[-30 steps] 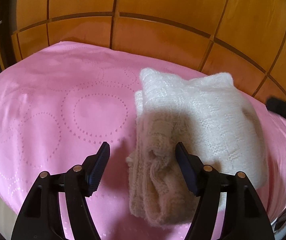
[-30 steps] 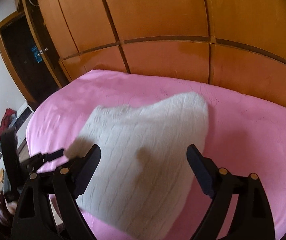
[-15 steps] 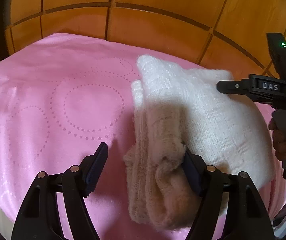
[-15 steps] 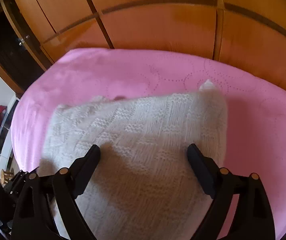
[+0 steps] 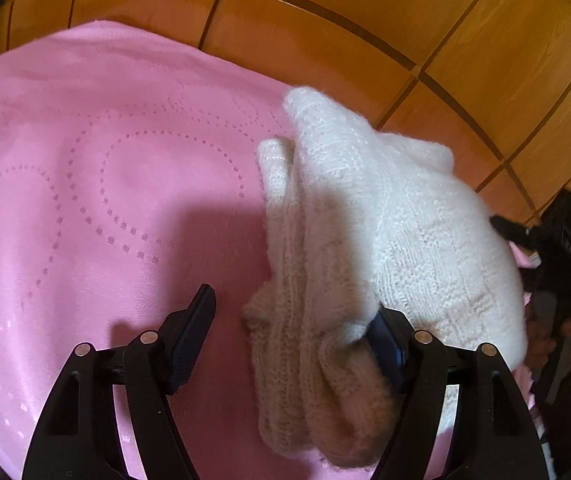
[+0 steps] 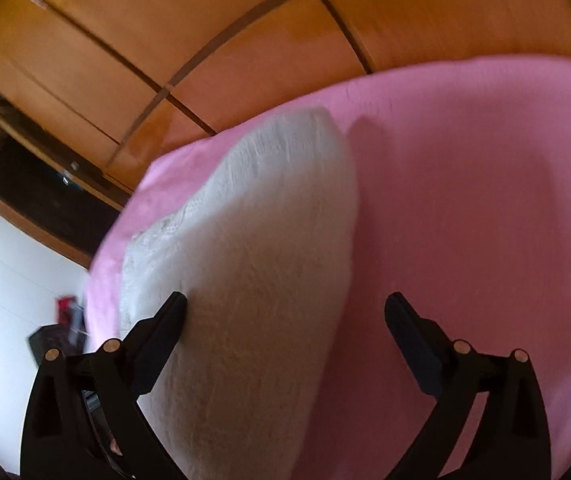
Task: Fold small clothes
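On pink bedspread (image 5: 85,200): folded white knit (image 5: 385,220), both tongs agape.

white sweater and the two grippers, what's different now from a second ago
Both grippers came down closer to the white sweater, and their jaws have just been opening. The left gripper now has its right finger tucked under the folded edge, nothing clamped. The right gripper rolled and straddles the sweater's right edge, gripping nothing. The sweater stays folded on the pink bedspread.
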Demonstrator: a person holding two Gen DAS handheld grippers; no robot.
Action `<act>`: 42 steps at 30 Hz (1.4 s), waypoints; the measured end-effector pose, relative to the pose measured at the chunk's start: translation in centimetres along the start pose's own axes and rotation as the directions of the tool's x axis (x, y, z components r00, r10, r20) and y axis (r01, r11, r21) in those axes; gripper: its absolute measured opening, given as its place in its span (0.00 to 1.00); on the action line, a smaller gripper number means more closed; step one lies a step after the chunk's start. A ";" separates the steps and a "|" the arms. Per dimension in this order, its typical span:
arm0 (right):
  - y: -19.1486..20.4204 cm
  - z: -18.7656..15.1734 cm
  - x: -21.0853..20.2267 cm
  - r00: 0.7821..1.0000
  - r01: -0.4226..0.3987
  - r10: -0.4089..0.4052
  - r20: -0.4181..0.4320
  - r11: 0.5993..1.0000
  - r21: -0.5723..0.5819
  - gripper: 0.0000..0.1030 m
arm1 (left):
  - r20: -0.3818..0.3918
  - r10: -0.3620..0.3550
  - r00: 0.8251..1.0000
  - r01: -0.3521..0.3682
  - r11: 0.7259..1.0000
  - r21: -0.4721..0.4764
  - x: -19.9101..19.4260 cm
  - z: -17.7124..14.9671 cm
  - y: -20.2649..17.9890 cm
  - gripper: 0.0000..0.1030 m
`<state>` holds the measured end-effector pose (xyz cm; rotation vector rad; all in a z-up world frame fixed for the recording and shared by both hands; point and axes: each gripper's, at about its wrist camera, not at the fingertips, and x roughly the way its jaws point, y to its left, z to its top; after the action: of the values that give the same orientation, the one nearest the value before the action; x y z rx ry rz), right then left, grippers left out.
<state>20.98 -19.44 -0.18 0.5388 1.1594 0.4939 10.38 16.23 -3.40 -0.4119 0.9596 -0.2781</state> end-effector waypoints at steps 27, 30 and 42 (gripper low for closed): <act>-1.8 -5.7 -15.9 0.964 0.052 -0.053 0.262 0.999 0.009 0.50 | -0.197 -0.407 0.892 0.436 0.890 0.133 4.3 -0.2 -17.2 0.21; -6.3 -7.4 -20.2 0.940 0.117 -0.145 0.310 0.987 0.109 0.50 | -0.245 -0.446 0.861 0.493 0.850 0.187 6.1 0.2 -24.1 0.18; -14.7 -12.2 -22.5 0.887 0.233 -0.342 0.309 0.911 0.340 0.80 | -0.228 -0.080 0.970 0.205 0.775 0.597 10.8 -5.9 -35.8 0.20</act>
<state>3.56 -42.97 2.97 0.6670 0.9358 -0.0471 9.66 -21.20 2.04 0.1577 0.9641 -0.7619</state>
